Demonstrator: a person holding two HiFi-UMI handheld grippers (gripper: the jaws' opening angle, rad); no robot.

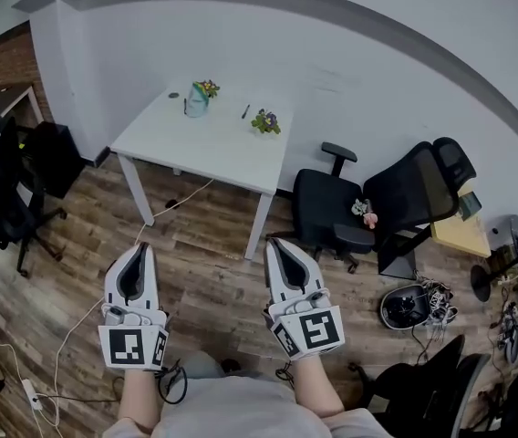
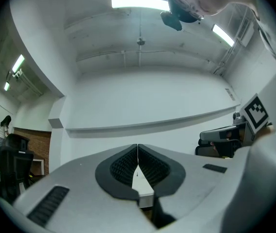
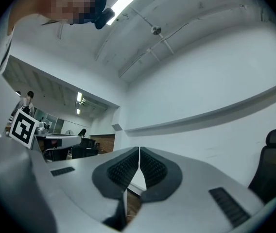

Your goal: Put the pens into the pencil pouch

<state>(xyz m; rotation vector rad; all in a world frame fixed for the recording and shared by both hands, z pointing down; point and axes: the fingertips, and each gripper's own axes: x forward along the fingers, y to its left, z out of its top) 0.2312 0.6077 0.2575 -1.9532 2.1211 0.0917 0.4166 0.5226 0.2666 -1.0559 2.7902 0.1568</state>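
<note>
A white table (image 1: 213, 149) stands well ahead by the wall. On it are a teal pouch-like object (image 1: 196, 104) with a small flowering plant behind it, a dark pen (image 1: 245, 111) and a second small plant (image 1: 265, 122). Both grippers hover over the wooden floor, short of the table. My left gripper (image 1: 140, 247) is shut with nothing in it, and its pads (image 2: 128, 164) meet along a thin line. My right gripper (image 1: 273, 245) is also shut and empty, with the pads (image 3: 150, 166) pressed together. A sliver of the table top (image 2: 142, 182) shows below the left jaws.
Two black office chairs (image 1: 332, 203) (image 1: 423, 190) stand right of the table, beside a wooden desk corner (image 1: 464, 231). Another black chair (image 1: 4, 199) and a dark cabinet (image 1: 54, 158) are at the left. A white cable (image 1: 77, 327) runs across the floor.
</note>
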